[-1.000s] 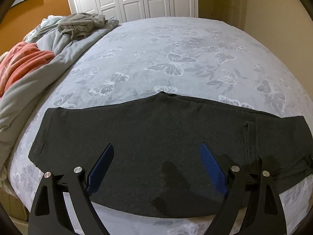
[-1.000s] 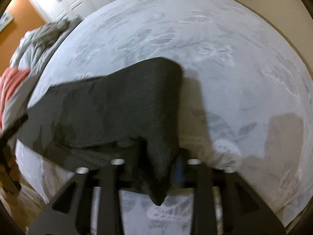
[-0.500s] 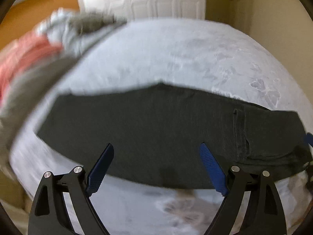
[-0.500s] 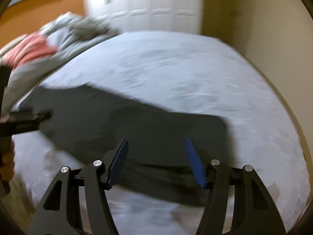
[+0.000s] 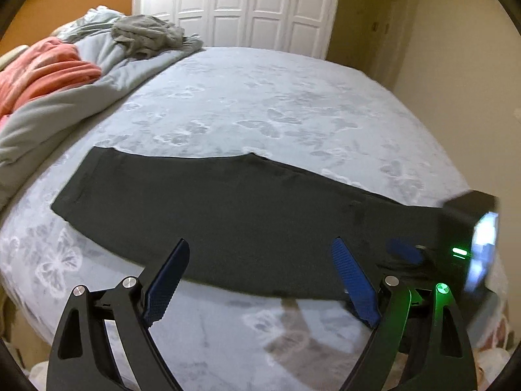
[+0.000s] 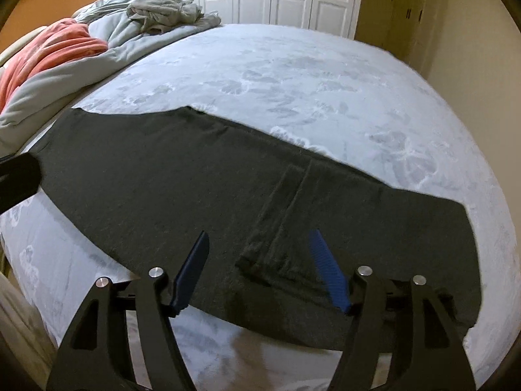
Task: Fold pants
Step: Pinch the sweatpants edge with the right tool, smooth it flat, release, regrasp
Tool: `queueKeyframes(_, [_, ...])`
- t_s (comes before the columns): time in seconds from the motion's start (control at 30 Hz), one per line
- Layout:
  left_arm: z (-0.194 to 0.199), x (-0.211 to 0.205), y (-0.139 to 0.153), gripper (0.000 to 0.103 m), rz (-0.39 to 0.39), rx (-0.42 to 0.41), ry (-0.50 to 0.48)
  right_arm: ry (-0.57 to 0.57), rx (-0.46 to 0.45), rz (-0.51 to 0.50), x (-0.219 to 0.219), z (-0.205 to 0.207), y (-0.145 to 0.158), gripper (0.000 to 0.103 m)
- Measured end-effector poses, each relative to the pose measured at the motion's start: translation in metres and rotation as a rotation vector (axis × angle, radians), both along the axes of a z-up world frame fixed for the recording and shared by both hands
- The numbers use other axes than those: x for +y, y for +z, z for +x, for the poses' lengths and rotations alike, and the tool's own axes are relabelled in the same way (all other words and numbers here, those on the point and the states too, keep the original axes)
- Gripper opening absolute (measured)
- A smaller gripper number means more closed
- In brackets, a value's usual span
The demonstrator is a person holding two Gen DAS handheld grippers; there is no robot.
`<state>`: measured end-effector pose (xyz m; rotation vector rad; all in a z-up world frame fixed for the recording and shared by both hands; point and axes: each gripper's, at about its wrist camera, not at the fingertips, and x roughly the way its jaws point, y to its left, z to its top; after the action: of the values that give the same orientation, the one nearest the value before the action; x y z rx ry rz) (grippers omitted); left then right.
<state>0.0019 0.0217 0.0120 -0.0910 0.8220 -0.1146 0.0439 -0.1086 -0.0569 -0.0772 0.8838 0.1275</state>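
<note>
The bed [image 5: 293, 104] is filling most of both views, its pale butterfly-print cover giving a broad flat surface for folding. Bedding is lying bunched along its left side, out of the working area: a grey duvet [image 5: 65, 104] at left, an orange-pink blanket [image 5: 42, 71] at the far left edge, and a crumpled grey garment [image 5: 146, 36] at upper left. White wardrobe doors [image 5: 247, 3] are standing across the top of the frame.

The dark grey pants [image 6: 195, 179] are lying flat as a long band across the lower middle of both views, near the bed's front edge, apparently already folded lengthwise, one leg over the other. In the right wrist view a narrow folded flap with a seam is showing at lower centre, just ahead of the jaws. This flat layout is probably leaving the ends free to be brought together for a crosswise fold.

The left gripper [image 5: 260, 277] is hovering with its blue pads spread wide and nothing between them, at the bottom of its own view. The right gripper [image 6: 260, 267] is likewise spread and empty; its jaws have just been opening, and only the flat cloth is lying beyond them. In the left wrist view its body is appearing at the right edge, blurred, with a green light glowing.

No brand, label or readable writing is showing anywhere.
</note>
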Motion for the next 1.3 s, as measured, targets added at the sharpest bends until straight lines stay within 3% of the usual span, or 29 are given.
queueKeyframes(0.17, [-0.014,-0.023,0.007,0.087,-0.026,-0.012,-0.104,-0.001,0.058,-0.026,0.004,0.018,-0.022,0.064])
queueKeyframes(0.2, [-0.017,-0.027,0.008,0.087,-0.027,-0.017,-0.121,-0.006,0.080,-0.024,0.002,0.023,-0.027,0.054])
queueKeyframes(0.23, [-0.021,-0.031,0.009,0.087,-0.023,-0.027,-0.136,-0.026,0.088,-0.023,-0.002,0.028,-0.033,0.050])
queueKeyframes(0.3, [-0.027,-0.037,0.012,0.087,-0.001,-0.048,-0.149,-0.055,0.079,-0.010,-0.011,0.032,-0.031,0.013])
queueKeyframes(0.37, [-0.032,-0.037,0.015,0.087,0.029,-0.072,-0.142,-0.098,0.098,0.038,-0.027,0.037,-0.022,0.011])
queueKeyframes(0.47, [-0.035,-0.026,0.017,0.087,0.037,-0.092,-0.099,-0.121,0.054,0.089,-0.036,0.040,0.011,0.010])
queueKeyframes(0.6, [-0.026,0.000,0.020,0.087,-0.033,-0.073,-0.044,0.000,0.007,0.184,-0.001,0.052,0.056,0.011])
queueKeyframes(0.67, [-0.021,0.013,0.021,0.087,-0.061,-0.070,-0.008,0.075,0.079,0.202,0.023,0.064,0.044,0.017])
queueKeyframes(0.77, [-0.013,0.034,0.019,0.087,-0.090,-0.055,0.061,0.153,0.231,0.111,0.058,0.073,-0.006,0.019])
queueKeyframes(0.87, [-0.010,0.055,0.020,0.087,-0.144,-0.043,0.127,0.162,0.197,0.140,0.055,0.060,-0.007,0.019])
queueKeyframes(1.0, [-0.007,0.068,0.025,0.087,-0.168,-0.057,0.175,0.060,0.116,0.193,0.011,0.041,0.027,0.019])
queueKeyframes(1.13, [-0.004,0.072,0.023,0.087,-0.181,-0.047,0.185,-0.119,0.035,0.138,-0.051,0.014,0.046,0.019])
queueKeyframes(1.23, [-0.003,0.072,0.022,0.087,-0.167,-0.042,0.187,-0.248,0.068,0.010,-0.084,0.006,0.020,0.030])
queueKeyframes(1.3, [-0.002,0.072,0.019,0.087,-0.154,-0.034,0.189,-0.292,0.175,-0.055,-0.099,0.009,-0.018,0.033])
